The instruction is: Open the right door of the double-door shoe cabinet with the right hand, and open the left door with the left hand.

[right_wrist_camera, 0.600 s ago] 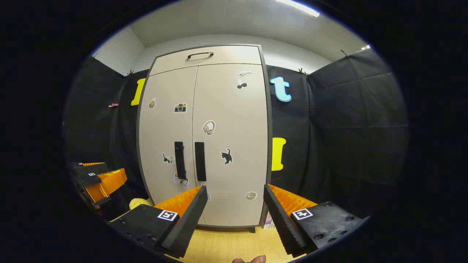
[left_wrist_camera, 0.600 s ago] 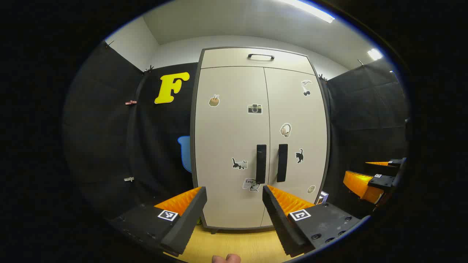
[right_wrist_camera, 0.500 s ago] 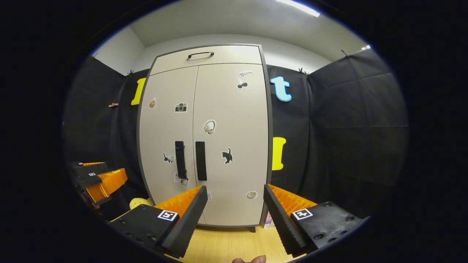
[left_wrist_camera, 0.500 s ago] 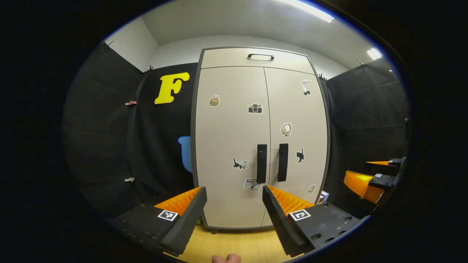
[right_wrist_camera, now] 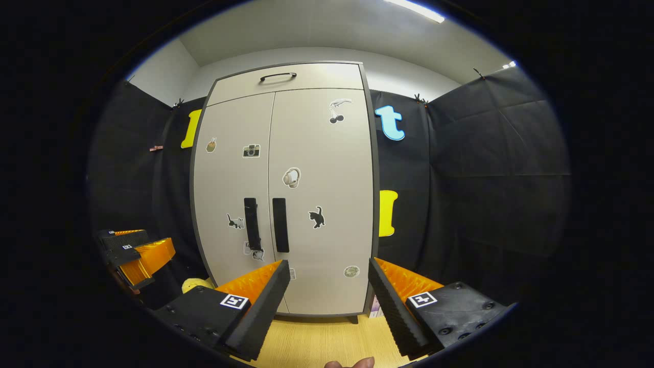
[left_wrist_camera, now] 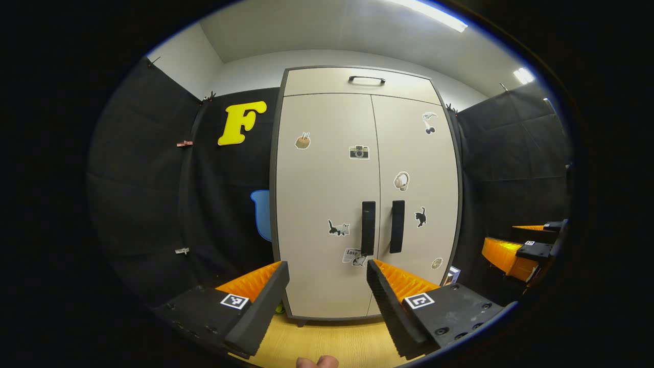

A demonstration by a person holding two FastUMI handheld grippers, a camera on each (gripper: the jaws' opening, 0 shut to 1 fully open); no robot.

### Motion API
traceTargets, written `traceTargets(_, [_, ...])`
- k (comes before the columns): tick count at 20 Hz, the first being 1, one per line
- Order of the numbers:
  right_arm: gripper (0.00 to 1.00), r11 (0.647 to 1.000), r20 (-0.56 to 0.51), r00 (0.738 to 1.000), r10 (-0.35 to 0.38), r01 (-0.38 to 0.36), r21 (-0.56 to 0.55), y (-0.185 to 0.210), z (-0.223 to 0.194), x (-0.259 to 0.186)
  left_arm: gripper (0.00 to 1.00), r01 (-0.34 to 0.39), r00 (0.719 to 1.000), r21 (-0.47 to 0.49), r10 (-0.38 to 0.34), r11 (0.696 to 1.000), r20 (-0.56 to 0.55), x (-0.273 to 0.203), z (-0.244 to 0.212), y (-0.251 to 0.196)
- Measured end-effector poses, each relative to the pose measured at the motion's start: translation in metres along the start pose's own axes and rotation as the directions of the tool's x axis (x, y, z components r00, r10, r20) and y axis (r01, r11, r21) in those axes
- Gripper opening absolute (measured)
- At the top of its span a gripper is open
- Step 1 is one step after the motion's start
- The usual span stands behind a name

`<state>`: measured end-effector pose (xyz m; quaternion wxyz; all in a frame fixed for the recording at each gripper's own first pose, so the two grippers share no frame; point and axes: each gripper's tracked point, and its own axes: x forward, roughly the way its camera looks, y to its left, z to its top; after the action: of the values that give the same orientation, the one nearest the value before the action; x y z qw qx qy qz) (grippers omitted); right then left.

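Black cloth walls flank one shoe cabinet (left_wrist_camera: 327, 204) with two shut doors and two handles. Left gripper (left_wrist_camera: 327, 286) and right gripper (right_wrist_camera: 327, 286) both hang with fingers spread, well apart from it.

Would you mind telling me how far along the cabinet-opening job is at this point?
Nothing is done yet: the right door and left door both sit flush and closed. In hand: the right gripper and left gripper are open, held short of the cabinet, touching nothing. Left to do: grip the right handle and pull, then the left handle.
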<state>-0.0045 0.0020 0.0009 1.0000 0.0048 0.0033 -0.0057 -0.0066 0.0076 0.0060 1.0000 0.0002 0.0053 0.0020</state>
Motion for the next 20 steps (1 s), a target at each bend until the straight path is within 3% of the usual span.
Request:
traceTargets(10, [0.97,1.000,-0.006,1.000,0.031,-0.031,0.001,0.016,0.001,0.013,0.95,-0.009,1.000,0.016,0.009,1.000,0.000,-0.001,0.000,0.008])
traceTargets(20, [0.97,0.994,0.014,0.994,0.108,-0.108,-0.016,0.068,0.011,0.108,0.95,-0.028,0.999,0.010,0.028,1.000,-0.018,0.012,-0.009,0.022])
